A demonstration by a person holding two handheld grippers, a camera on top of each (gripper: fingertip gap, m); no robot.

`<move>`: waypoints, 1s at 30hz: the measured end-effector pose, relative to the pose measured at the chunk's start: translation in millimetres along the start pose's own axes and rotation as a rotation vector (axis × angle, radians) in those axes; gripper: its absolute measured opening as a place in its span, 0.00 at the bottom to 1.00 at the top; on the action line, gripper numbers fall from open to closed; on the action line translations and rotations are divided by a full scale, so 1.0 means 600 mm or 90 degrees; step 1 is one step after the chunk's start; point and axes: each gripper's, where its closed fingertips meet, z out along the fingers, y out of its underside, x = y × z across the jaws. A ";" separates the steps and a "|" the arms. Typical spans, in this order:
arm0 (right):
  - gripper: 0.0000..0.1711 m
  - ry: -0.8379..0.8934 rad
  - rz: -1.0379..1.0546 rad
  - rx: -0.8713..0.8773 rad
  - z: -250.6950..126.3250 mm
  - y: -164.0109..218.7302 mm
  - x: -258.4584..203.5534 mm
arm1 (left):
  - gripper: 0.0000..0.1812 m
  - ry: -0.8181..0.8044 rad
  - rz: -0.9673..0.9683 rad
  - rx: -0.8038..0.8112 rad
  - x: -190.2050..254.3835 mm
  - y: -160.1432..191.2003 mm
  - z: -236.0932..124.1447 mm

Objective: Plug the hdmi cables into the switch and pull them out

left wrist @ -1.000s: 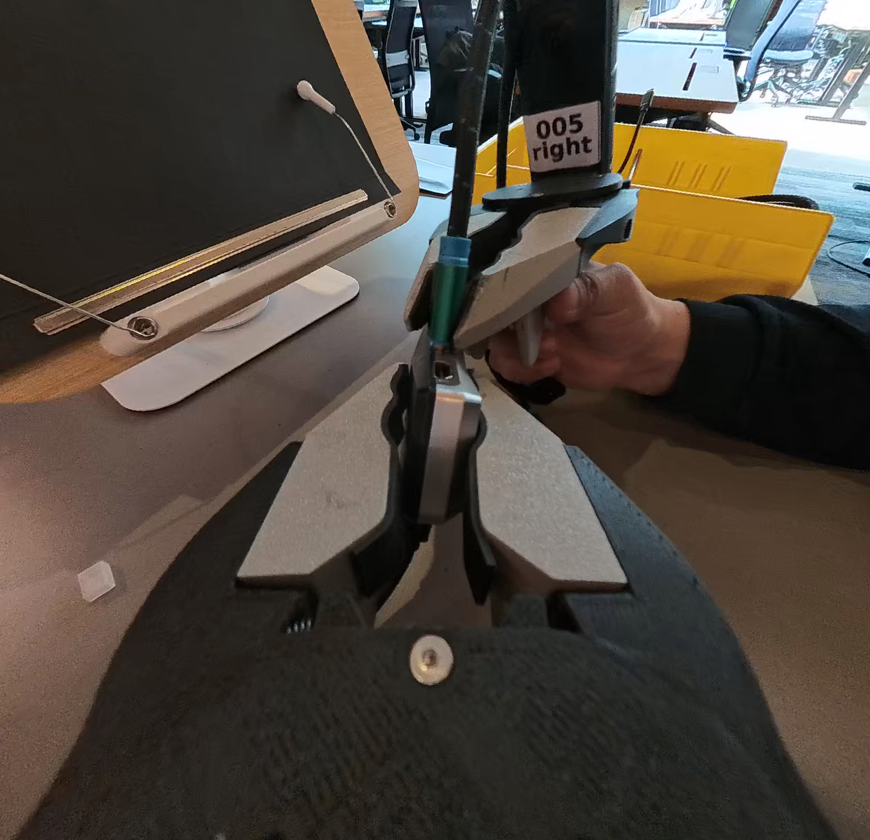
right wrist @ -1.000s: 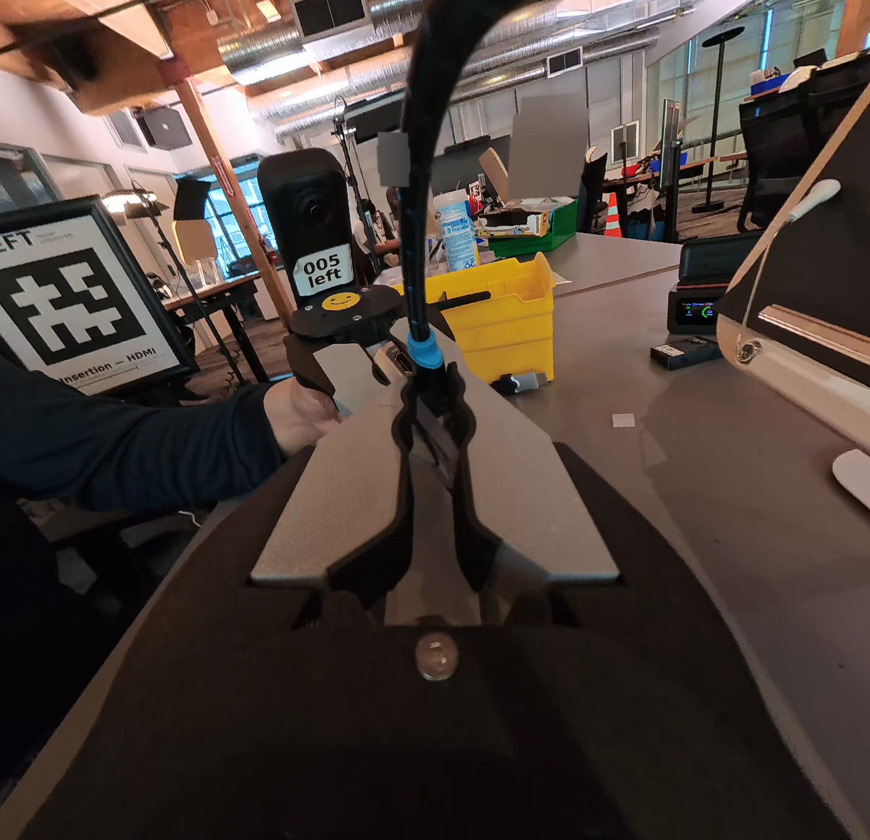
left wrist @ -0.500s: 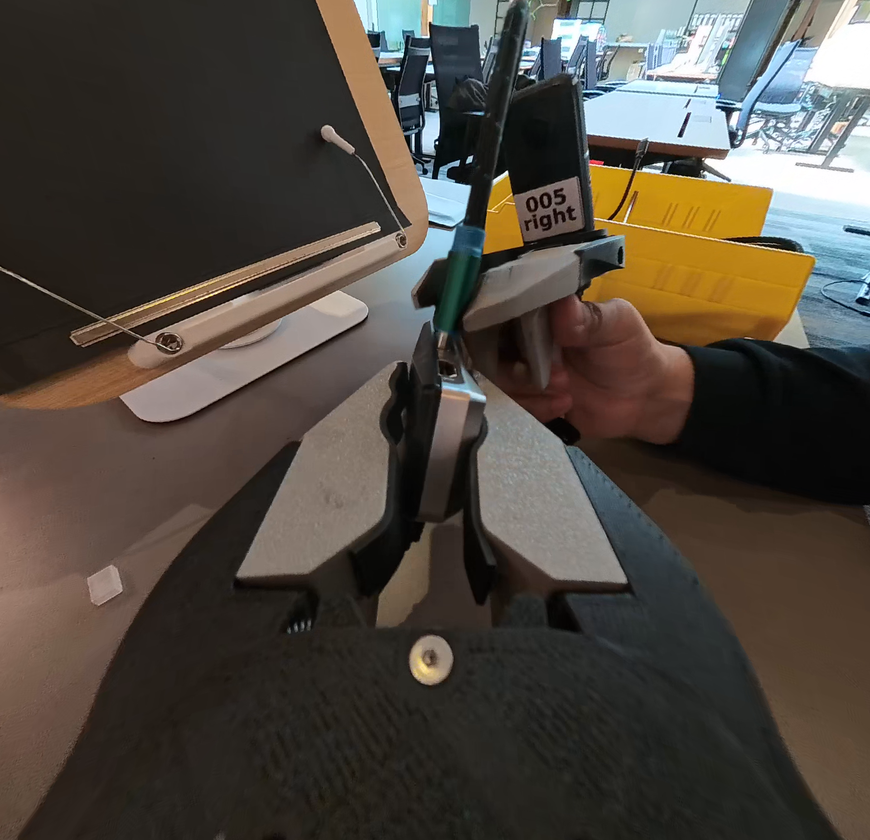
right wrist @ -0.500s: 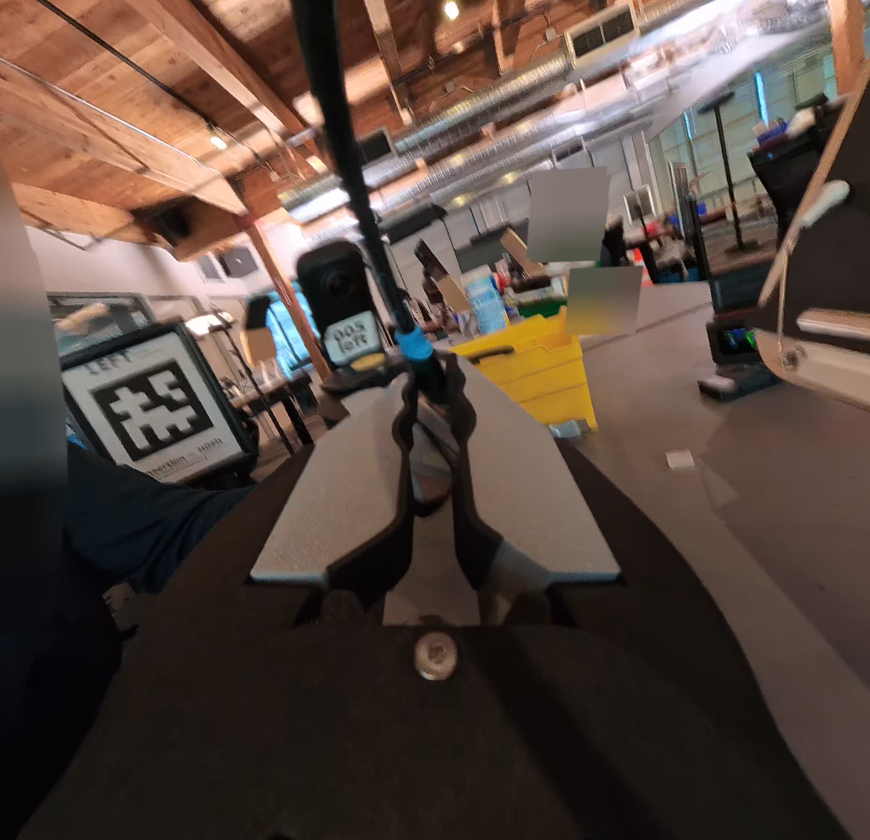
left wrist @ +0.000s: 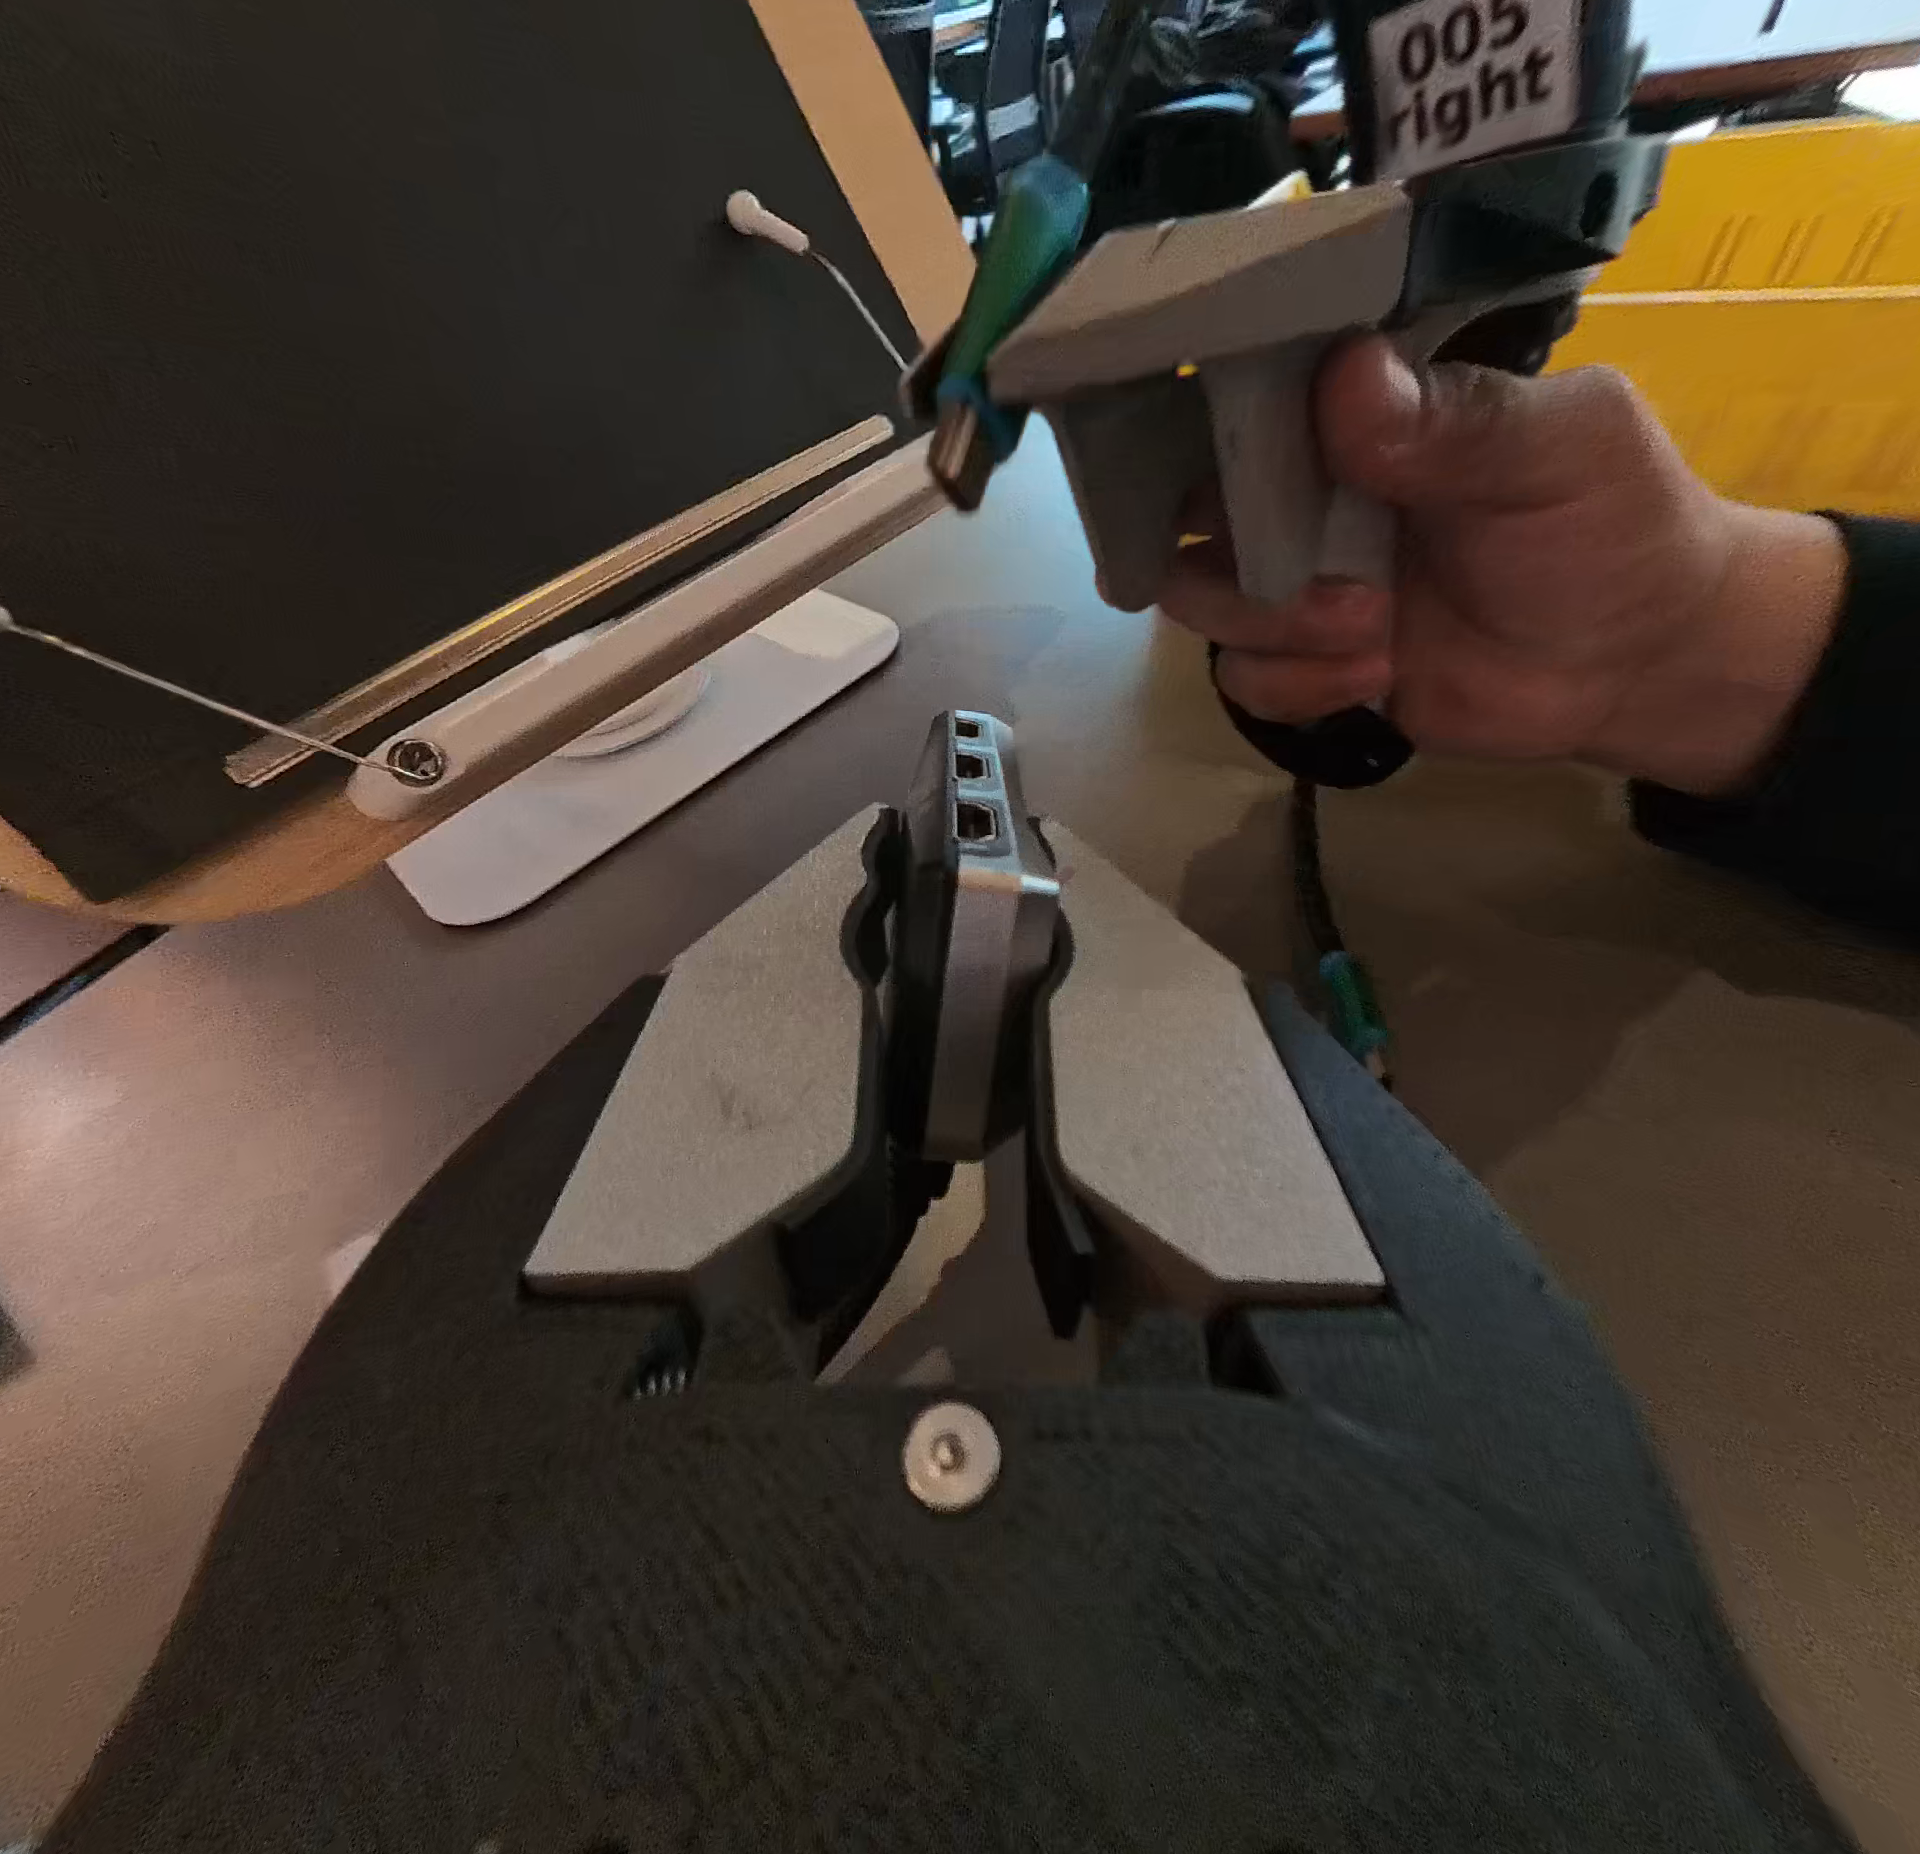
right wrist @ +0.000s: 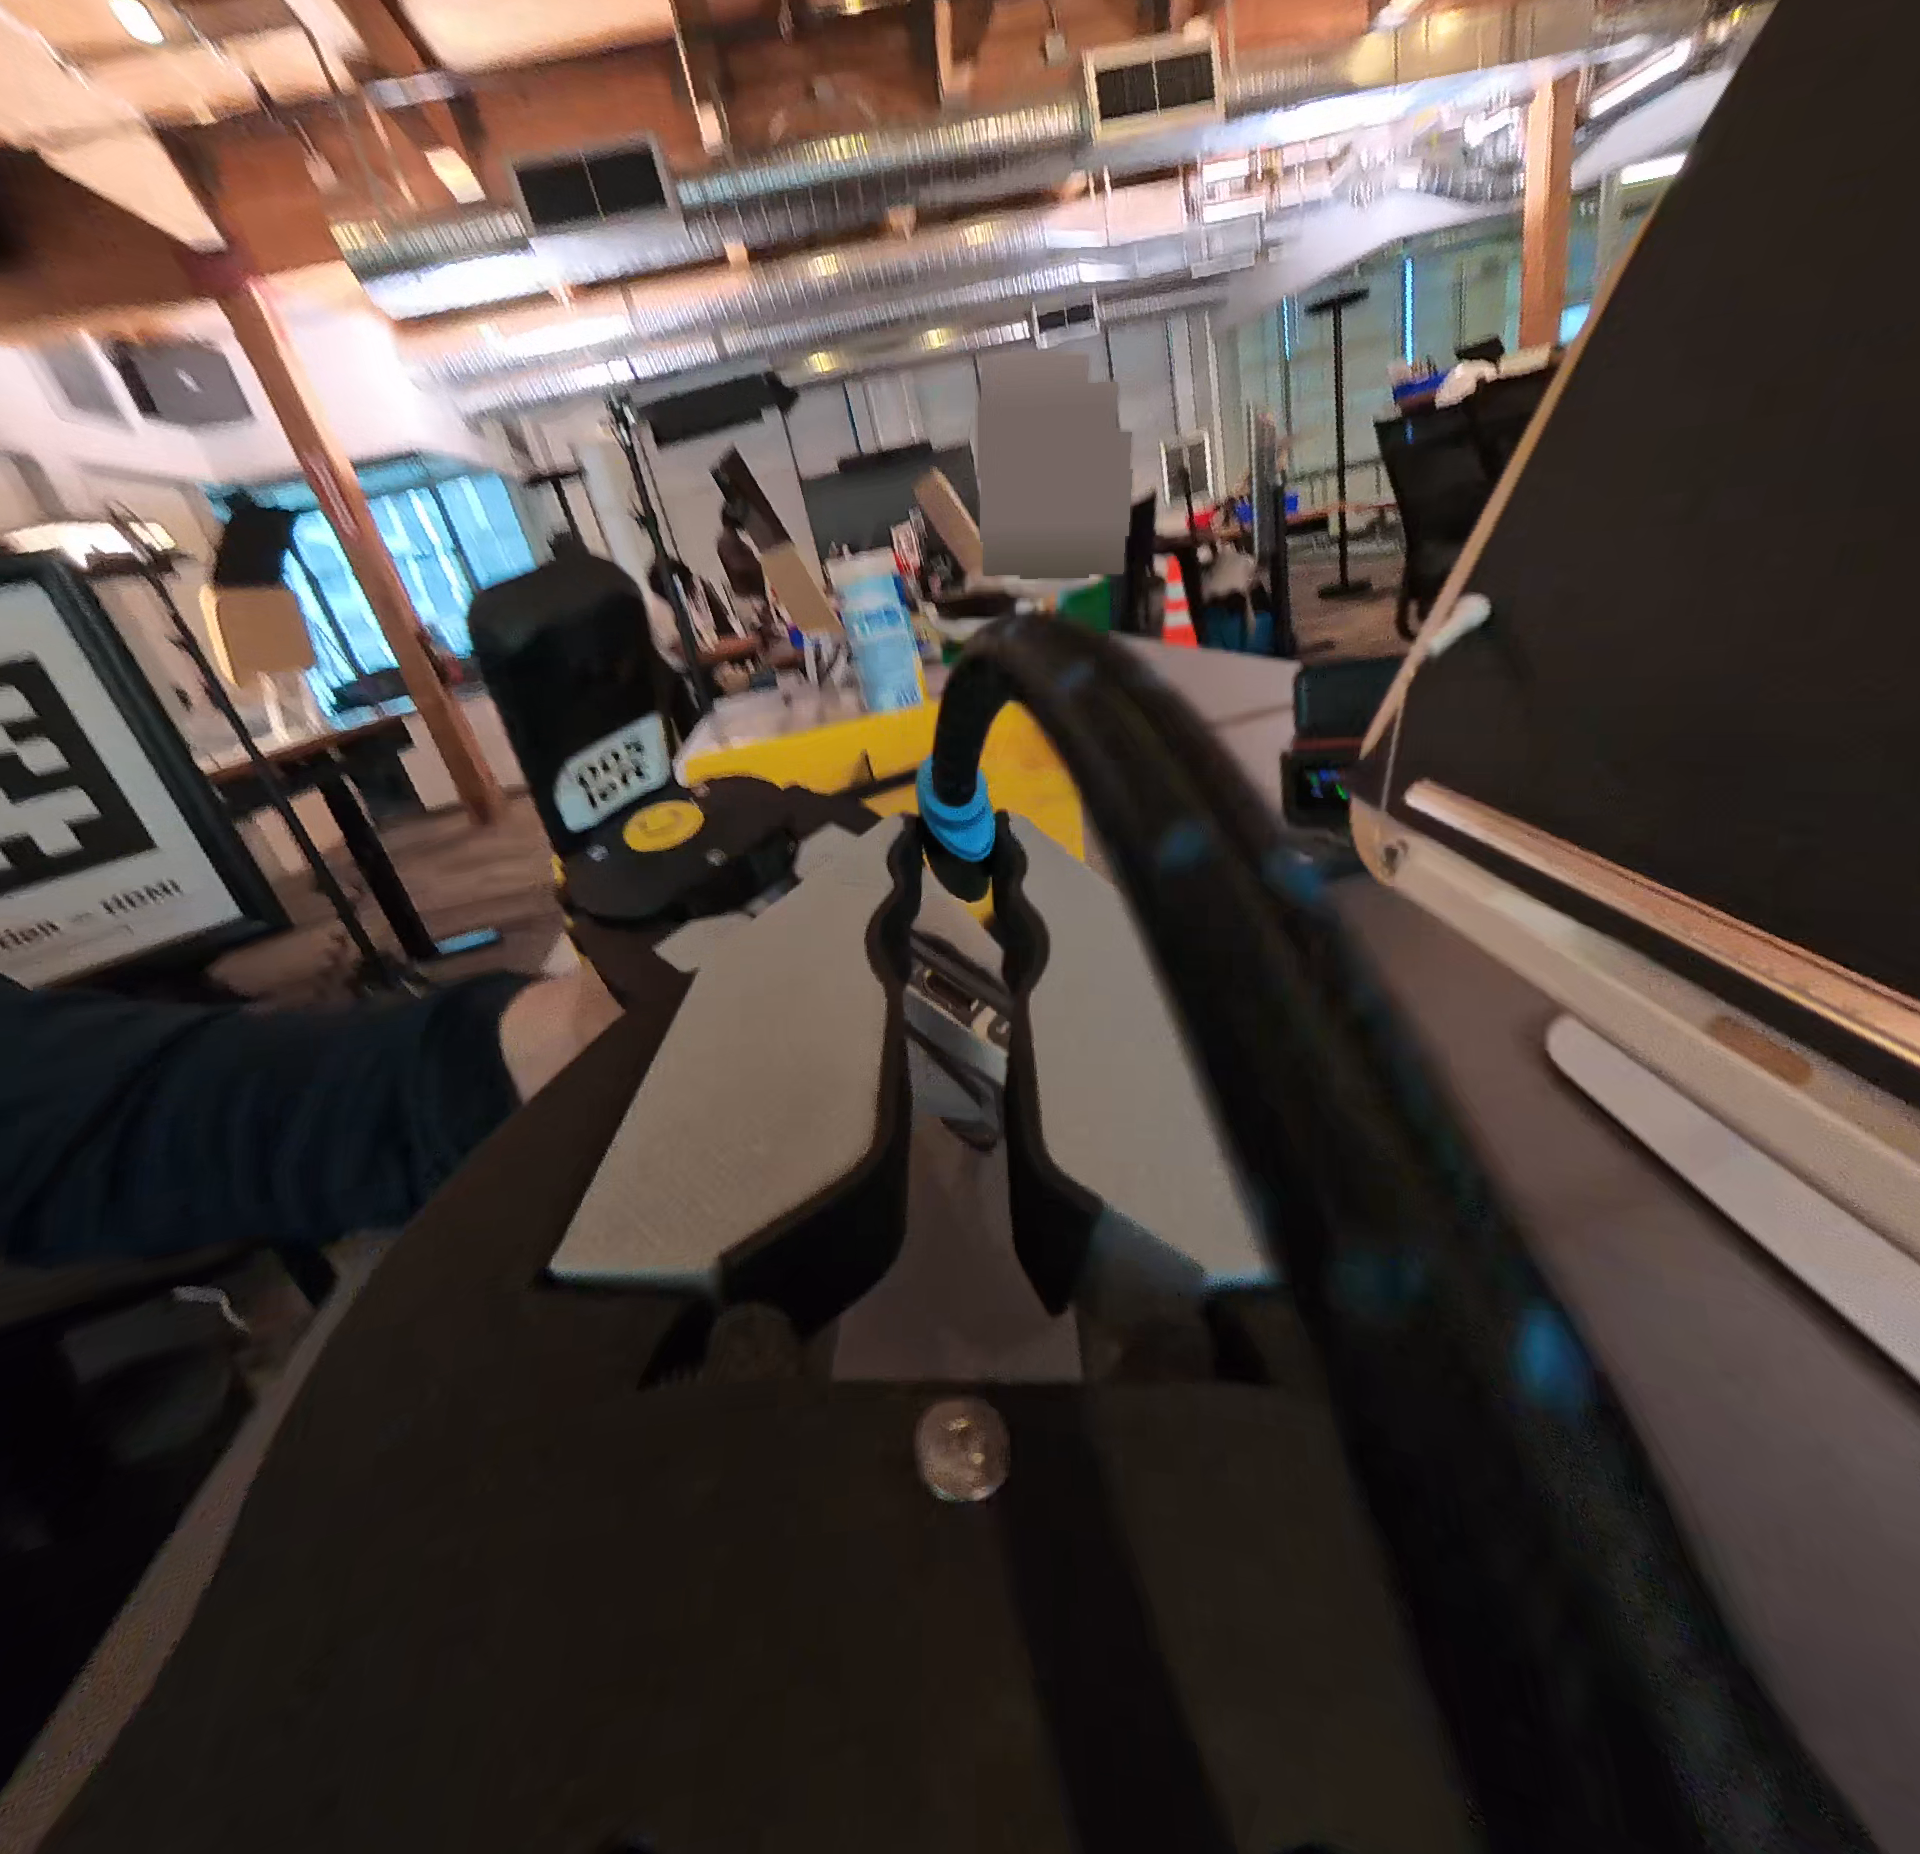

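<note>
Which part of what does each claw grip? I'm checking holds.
Left claw: slim grey metal HDMI switch, by its flat sides. Right claw: black braided HDMI cable's plug, at its blue collar.

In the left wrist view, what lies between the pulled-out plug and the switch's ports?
Nothing: the plug, shut in the right gripper, hangs above the switch in the left gripper. Only bare tabletop shows behind the gap.

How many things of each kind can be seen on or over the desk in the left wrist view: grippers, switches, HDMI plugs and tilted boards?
Grippers: 2, the left gripper and the right gripper.
HDMI switch: 1, in the left gripper.
HDMI plugs: 2, the green-sleeved plug in the right gripper and a loose plug on the desk.
Tilted board: 1.
Total: 6.
</note>
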 end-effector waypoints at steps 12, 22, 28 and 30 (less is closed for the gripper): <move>0.06 -0.055 0.174 -0.135 0.026 0.066 -0.007 | 0.12 -0.061 0.003 -0.069 -0.028 0.040 0.015; 0.06 -0.107 0.163 -0.469 -0.001 0.060 -0.185 | 0.12 -0.109 0.048 -0.076 -0.047 0.042 0.008; 0.07 -0.031 0.118 -0.560 -0.115 -0.078 -0.249 | 0.12 -0.122 0.082 -0.032 -0.043 0.018 0.002; 0.07 0.035 0.102 -0.580 -0.161 -0.112 -0.235 | 0.12 -0.118 0.087 -0.050 -0.040 0.025 0.005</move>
